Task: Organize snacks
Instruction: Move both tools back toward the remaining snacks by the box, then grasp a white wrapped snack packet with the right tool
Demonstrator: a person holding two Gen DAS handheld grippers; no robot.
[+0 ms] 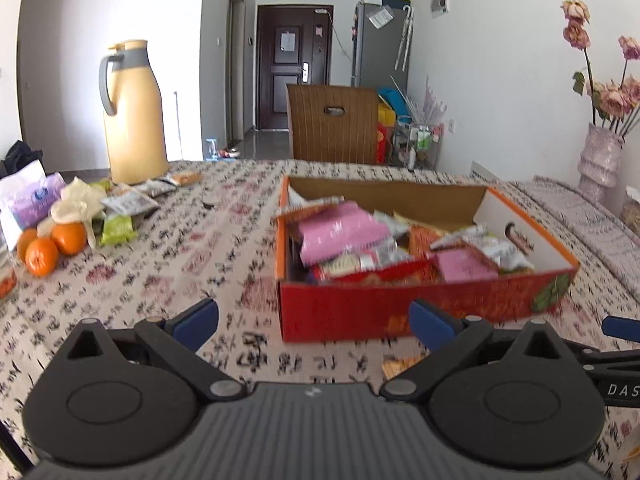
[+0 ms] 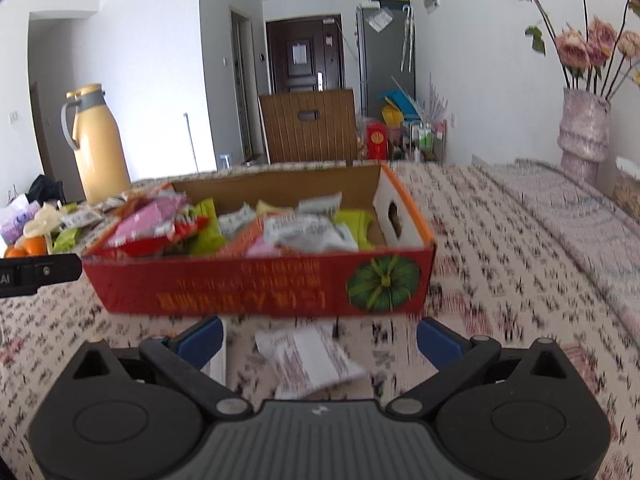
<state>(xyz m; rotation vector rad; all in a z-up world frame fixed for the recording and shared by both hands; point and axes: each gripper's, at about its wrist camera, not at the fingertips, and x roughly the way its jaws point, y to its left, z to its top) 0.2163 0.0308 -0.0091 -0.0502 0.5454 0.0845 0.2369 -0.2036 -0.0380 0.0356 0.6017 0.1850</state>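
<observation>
A red cardboard box (image 1: 400, 312) (image 2: 248, 288) full of mixed snack packets stands on the patterned tablecloth. My left gripper (image 1: 314, 326) is open just in front of the box's near left corner, nothing between its blue pads. My right gripper (image 2: 320, 340) is open too, close to the box's front wall. A white snack packet (image 2: 312, 360) lies on the cloth between its fingers, not gripped. An orange packet (image 1: 400, 366) lies by the left gripper's right finger. More loose packets (image 1: 132, 204) lie at the far left of the table.
A yellow thermos jug (image 1: 134, 116) stands at the back left, with oranges (image 1: 48, 246), a purple tissue pack (image 1: 30, 200) and a cream bag beside it. A pink vase of dried roses (image 2: 584, 132) stands at the right edge. A wooden chair (image 1: 332, 124) is behind the table.
</observation>
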